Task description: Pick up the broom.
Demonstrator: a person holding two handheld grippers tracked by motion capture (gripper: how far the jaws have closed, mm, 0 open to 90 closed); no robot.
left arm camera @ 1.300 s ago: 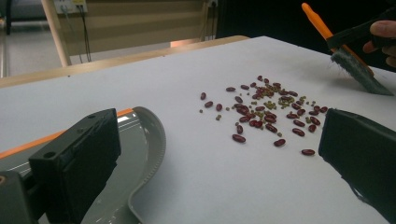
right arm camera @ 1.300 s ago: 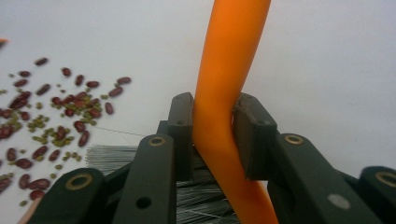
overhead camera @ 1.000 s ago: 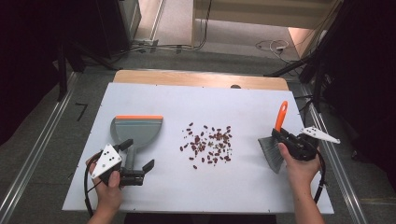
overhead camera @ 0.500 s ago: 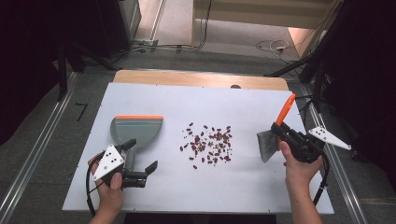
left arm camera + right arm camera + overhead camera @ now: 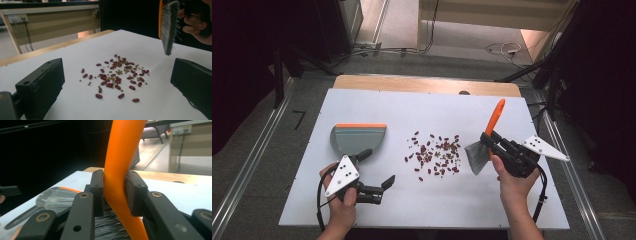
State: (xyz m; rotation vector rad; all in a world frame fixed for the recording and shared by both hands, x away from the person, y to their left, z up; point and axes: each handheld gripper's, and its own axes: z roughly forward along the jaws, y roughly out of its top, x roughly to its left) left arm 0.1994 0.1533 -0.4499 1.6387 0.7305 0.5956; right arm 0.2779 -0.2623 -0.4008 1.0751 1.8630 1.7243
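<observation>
A scatter of red and small green beans (image 5: 434, 154) (image 5: 117, 75) lies mid-table. A grey dustpan with an orange edge (image 5: 357, 137) (image 5: 53, 198) rests flat at the left. My right gripper (image 5: 488, 140) (image 5: 115, 192) is shut on the orange handle (image 5: 120, 170) of a hand brush (image 5: 484, 145), whose grey bristles (image 5: 476, 156) (image 5: 168, 25) hang just right of the beans, above the table. My left gripper (image 5: 387, 186) (image 5: 117, 82) stands open near the front left, below the dustpan's black handle (image 5: 360, 155), jaws pointing toward the beans with nothing between them.
The white tabletop (image 5: 377, 107) has a wooden strip (image 5: 422, 84) along its far edge. Metal rails (image 5: 247, 170) run along both sides on the floor. Cables (image 5: 507, 49) lie on the floor beyond the table.
My right gripper has carried the brush leftward toward the beans and tilted it. The left gripper has stayed near the front left with little movement.
</observation>
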